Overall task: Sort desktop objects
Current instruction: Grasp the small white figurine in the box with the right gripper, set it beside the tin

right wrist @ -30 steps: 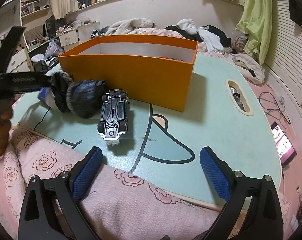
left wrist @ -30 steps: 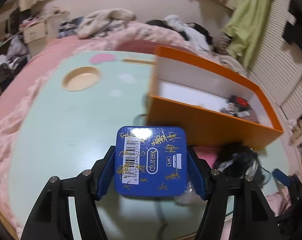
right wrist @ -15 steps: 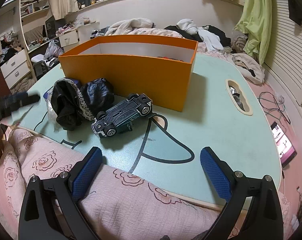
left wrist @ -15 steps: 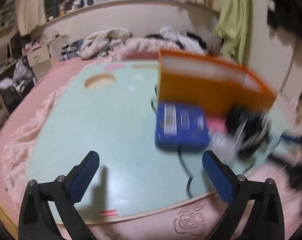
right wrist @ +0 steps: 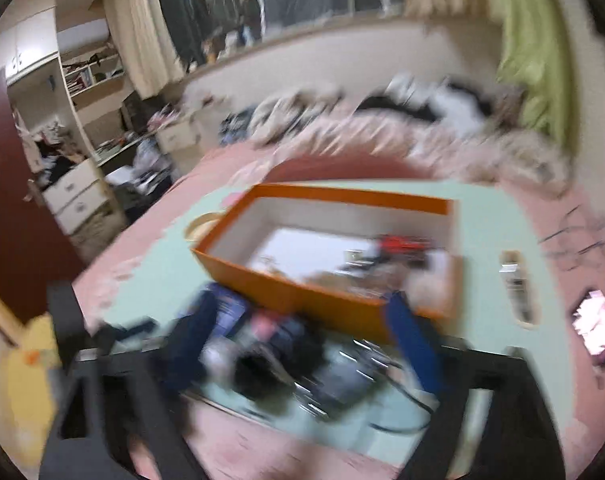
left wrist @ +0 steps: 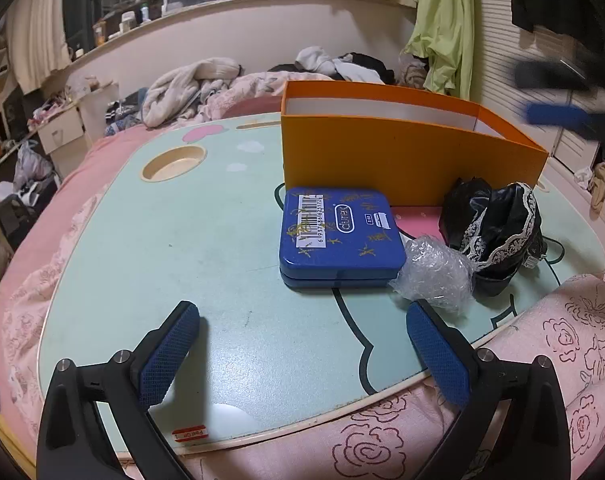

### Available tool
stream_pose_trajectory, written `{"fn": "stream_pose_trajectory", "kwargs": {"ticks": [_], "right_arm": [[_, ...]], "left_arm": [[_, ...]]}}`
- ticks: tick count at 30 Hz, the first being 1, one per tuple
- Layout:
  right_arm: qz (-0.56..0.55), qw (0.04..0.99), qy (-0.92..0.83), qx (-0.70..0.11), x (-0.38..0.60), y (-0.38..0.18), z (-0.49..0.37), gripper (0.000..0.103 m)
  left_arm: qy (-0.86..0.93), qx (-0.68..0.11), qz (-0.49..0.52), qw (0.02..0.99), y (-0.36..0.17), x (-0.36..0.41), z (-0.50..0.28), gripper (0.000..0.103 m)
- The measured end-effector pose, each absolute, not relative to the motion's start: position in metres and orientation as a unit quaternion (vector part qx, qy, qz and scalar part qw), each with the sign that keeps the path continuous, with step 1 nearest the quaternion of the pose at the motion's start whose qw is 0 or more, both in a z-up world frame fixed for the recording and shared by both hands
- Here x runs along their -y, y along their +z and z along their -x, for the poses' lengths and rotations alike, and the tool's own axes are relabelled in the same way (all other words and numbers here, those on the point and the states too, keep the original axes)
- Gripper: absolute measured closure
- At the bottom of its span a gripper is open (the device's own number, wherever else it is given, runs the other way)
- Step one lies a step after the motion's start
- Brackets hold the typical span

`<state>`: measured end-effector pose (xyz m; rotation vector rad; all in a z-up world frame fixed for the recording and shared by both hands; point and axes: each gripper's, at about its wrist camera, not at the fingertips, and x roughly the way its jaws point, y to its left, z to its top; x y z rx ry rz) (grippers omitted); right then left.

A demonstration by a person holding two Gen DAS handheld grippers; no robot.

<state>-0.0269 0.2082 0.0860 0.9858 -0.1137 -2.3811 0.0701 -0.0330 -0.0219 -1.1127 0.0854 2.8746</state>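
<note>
Box (right wrist: pixel 326 256) contents show only from right wrist, blurred.

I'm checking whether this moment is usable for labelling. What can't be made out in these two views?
- Right wrist view: motion blur smears everything; whether the closing right claw holds anything is unclear.
- Right wrist view: items inside the orange box are blurred, unidentifiable.
- Left wrist view: the box's near wall hides its inside.
- Left wrist view: the black lace-trimmed bundle covers whatever is behind it.
</note>
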Motion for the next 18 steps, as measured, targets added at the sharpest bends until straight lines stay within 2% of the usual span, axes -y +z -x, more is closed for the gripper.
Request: {"fn": "stream_pose_trajectory", "kwargs": {"ticks": [1,2,7,11,14,16,18], "right_arm": [[-0.4,0.298,-0.865,0.059,-0.198,0.087,0.045,0.051],[-0.444,0.317,-0.834,0.085,-0.185,0.086,0.068,0.055],[-0.576,0.291,-0.754,0.126,-0.148,0.059,0.138,0.056],[-0.642,0.251,-0.718,0.095,-0.122,0.037,0.162,0.056],[-0.666,0.246,-0.7,0.078,-0.109,0.015,0.165,0.058],[-0.655,0.243,-0.713,0.066,-0.104,0.016,0.163,0.064],[-0.644,0.245,-0.722,0.061,-0.102,0.018,0.161,0.064]], "left_arm": [[0.932,-0.028,0.361,0.029,-0.022,0.033,-0.07,0.0],[0.932,-0.028,0.36,0.029,-0.02,0.032,-0.071,0.0],[0.932,-0.028,0.359,0.029,-0.019,0.032,-0.071,0.0],[0.933,-0.027,0.357,0.029,-0.017,0.031,-0.071,0.0],[0.933,-0.027,0.358,0.029,-0.017,0.031,-0.071,0.0],[0.933,-0.027,0.358,0.029,-0.016,0.031,-0.072,0.0],[0.933,-0.027,0.358,0.029,-0.015,0.031,-0.072,0.0]]}}
